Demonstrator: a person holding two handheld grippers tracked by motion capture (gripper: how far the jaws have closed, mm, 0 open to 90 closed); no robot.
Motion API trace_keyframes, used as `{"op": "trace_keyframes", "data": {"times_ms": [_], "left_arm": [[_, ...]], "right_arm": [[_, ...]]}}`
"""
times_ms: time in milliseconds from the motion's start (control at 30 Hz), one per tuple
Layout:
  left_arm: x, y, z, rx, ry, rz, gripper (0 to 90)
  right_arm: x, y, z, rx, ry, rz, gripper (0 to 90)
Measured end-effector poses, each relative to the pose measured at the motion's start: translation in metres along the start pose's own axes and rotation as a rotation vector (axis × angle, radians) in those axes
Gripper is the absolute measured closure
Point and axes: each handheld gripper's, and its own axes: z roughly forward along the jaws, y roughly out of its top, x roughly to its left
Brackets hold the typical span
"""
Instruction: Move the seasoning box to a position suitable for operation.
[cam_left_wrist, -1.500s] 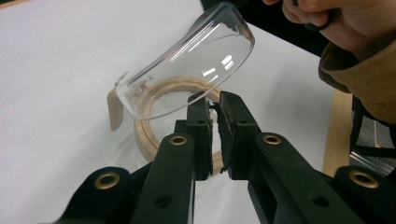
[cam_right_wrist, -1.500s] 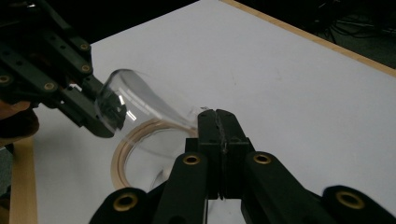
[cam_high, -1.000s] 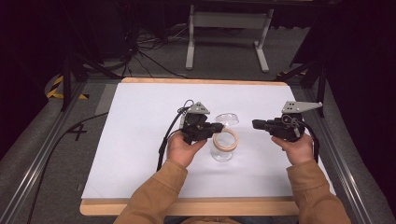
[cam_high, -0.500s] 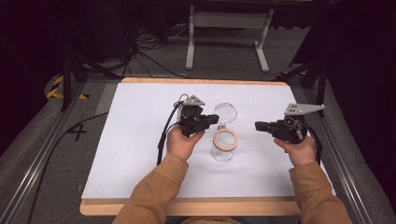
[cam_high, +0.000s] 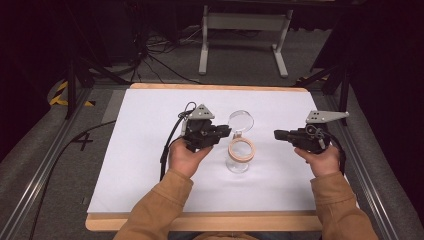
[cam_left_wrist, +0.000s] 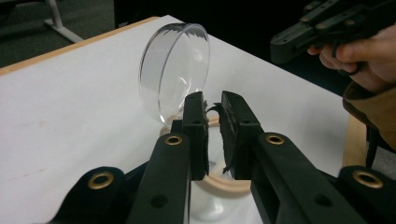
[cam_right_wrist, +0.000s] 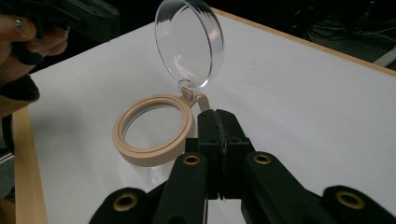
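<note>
A white sheet (cam_high: 150, 165) is covering the wooden table (cam_high: 200, 223), grey floor lying beyond. The left gripper (cam_high: 223, 132) is holding nothing, jaws slightly parted; the right gripper (cam_high: 278, 135) is pressing its jaws together beside the jar (cam_high: 241, 152).

One jar, two claws, two hands, on one desk.

From my remote station I count one clear jar (cam_high: 238, 159) with one tan ring (cam_high: 242, 149) around its mouth and one round transparent lid (cam_high: 240, 121) hinged upright above it. I count two claws: the left claw (cam_high: 224, 132) and the right claw (cam_high: 278, 134), each held in one hand, so two hands. I count one white desk (cam_high: 145, 150).
</note>
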Motion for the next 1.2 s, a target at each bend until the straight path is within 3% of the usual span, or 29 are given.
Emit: {"op": "trace_keyframes", "data": {"times_ms": [167, 233, 333, 467, 533, 567, 733, 800, 1000, 1200], "left_arm": [[-0.003, -0.007, -0.031, 0.005, 0.009, 0.036, 77.2], [-0.002, -0.011, -0.041, 0.029, 0.011, 0.053, 75.3], [0.000, -0.019, -0.053, 0.078, 0.061, 0.105, 73.3], [0.008, -0.027, -0.070, 0.113, 0.111, 0.124, 70.1], [0.012, -0.029, -0.075, 0.114, 0.116, 0.106, 69.3], [0.016, -0.031, -0.080, 0.116, 0.128, 0.103, 69.0], [0.032, -0.042, -0.095, 0.155, 0.196, 0.065, 67.5], [0.041, -0.048, -0.099, 0.170, 0.210, 0.033, 66.2], [0.067, -0.063, -0.102, 0.222, 0.234, -0.079, 63.8], [0.088, -0.078, -0.096, 0.262, 0.285, -0.116, 61.7]], "right_arm": [[0.000, 0.000, -0.003, 0.005, -0.013, -0.008, 89.7], [-0.001, 0.000, -0.005, 0.008, -0.020, -0.011, 89.6], [-0.002, 0.000, -0.009, 0.012, -0.032, -0.010, 89.4], [-0.003, -0.001, -0.015, 0.020, -0.057, -0.010, 86.4], [-0.004, -0.002, -0.017, 0.028, -0.064, -0.012, 85.7], [-0.007, -0.005, -0.020, 0.042, -0.090, -0.019, 84.3], [-0.018, -0.012, -0.028, 0.068, -0.134, 0.001, 79.7], [-0.023, -0.015, -0.030, 0.086, -0.158, 0.004, 77.0], [-0.034, -0.023, -0.036, 0.128, -0.238, -0.001, 70.2], [-0.048, -0.035, -0.039, 0.149, -0.265, 0.068, 63.6]]}}
